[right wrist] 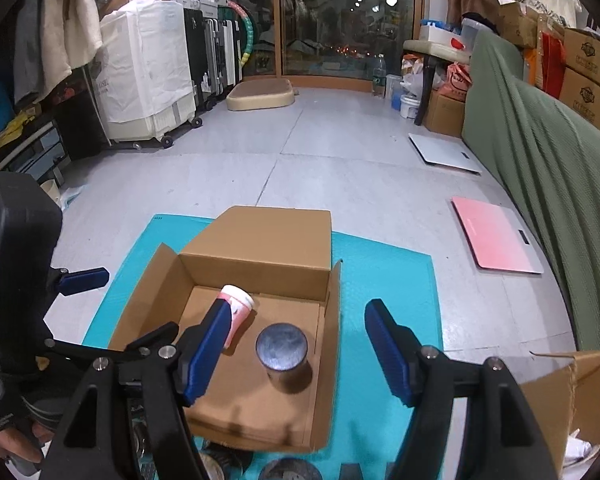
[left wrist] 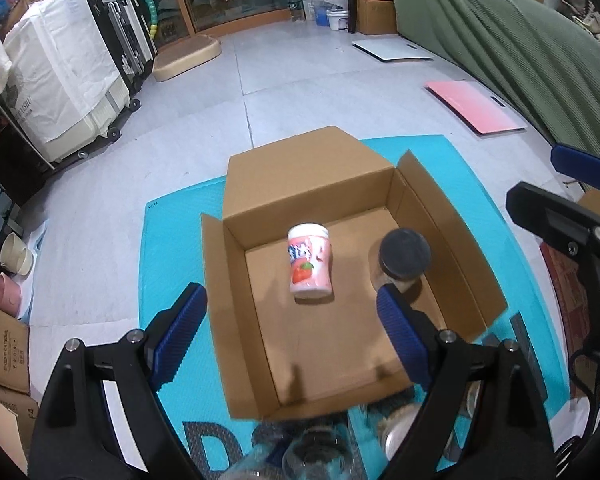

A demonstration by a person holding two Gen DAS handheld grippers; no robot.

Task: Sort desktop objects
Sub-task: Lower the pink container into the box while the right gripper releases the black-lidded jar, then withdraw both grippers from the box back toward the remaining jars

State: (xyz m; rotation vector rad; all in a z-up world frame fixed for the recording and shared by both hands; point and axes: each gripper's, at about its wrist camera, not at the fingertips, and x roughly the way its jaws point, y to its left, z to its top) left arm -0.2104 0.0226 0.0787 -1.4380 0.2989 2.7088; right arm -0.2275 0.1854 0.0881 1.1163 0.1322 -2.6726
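Two containers (left wrist: 309,264) beyond empty left gripper (left wrist: 292,320)

A pale grey tiled floor (right wrist: 340,168) is seen, on which a turquoise mat (right wrist: 384,280) is spread. An open cardboard box (right wrist: 260,240) is set on the mat. Well apart from the mat, a pink flat board (right wrist: 496,240) and a white flat board (right wrist: 444,152) are laid on the bare tiles beside a green draped cloth (right wrist: 540,152). A beige cushion (right wrist: 260,96) is placed farther back near the glass door.
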